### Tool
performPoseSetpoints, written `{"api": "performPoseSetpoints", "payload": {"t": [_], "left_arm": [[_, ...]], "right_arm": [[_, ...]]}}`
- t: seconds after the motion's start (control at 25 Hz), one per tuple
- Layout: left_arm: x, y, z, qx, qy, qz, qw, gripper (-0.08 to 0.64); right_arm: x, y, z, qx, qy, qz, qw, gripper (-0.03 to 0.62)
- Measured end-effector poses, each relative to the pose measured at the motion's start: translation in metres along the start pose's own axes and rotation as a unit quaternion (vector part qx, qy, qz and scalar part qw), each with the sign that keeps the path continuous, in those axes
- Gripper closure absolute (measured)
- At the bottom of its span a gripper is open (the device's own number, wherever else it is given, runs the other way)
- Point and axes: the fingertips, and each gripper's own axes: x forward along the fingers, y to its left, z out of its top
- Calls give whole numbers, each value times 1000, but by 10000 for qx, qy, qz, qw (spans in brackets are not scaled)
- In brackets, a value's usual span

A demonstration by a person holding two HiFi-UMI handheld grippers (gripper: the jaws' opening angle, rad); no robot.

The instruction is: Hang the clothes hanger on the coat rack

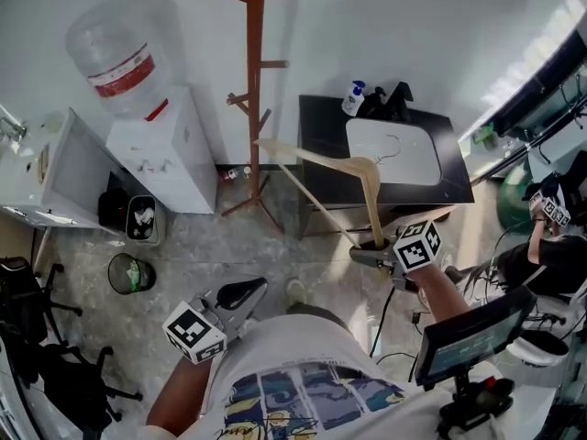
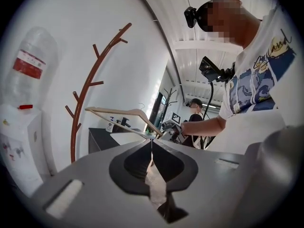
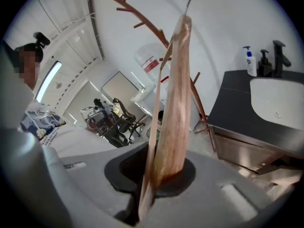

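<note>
Right gripper [image 1: 371, 246] is clamped tight on one end of the wooden clothes hanger [image 1: 335, 163], holding it up in the air just right of the brown coat rack [image 1: 256, 81]. The hanger's far tip is near the trunk, and its wire hook is not yet on a peg. Left gripper [image 1: 240, 294] sits low by the person's waist, jaws closed on nothing.

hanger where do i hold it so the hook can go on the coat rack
On the hanger, grip the corner where arm meets bottom bar, from the person's side, as the right claw does. The hook lies far from there, free for a coat rack peg.
</note>
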Motion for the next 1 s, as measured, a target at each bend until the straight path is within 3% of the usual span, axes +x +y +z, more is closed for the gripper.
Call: {"api": "performPoseSetpoints", "payload": {"t": [0.24, 0.48, 1.0], "left_arm": [[-27, -8, -5, 81, 68, -42, 9999, 552], [-44, -9, -8, 137, 64, -16, 9999, 552], [-35, 8, 14, 134, -321, 468, 9983, 552]], "right_arm": [[-1, 61, 39, -810, 380, 318, 9955, 566], [-7, 98, 103, -1690, 596, 576, 9821, 566], [-39, 98, 261, -2968, 862, 568, 9493, 568]]}}
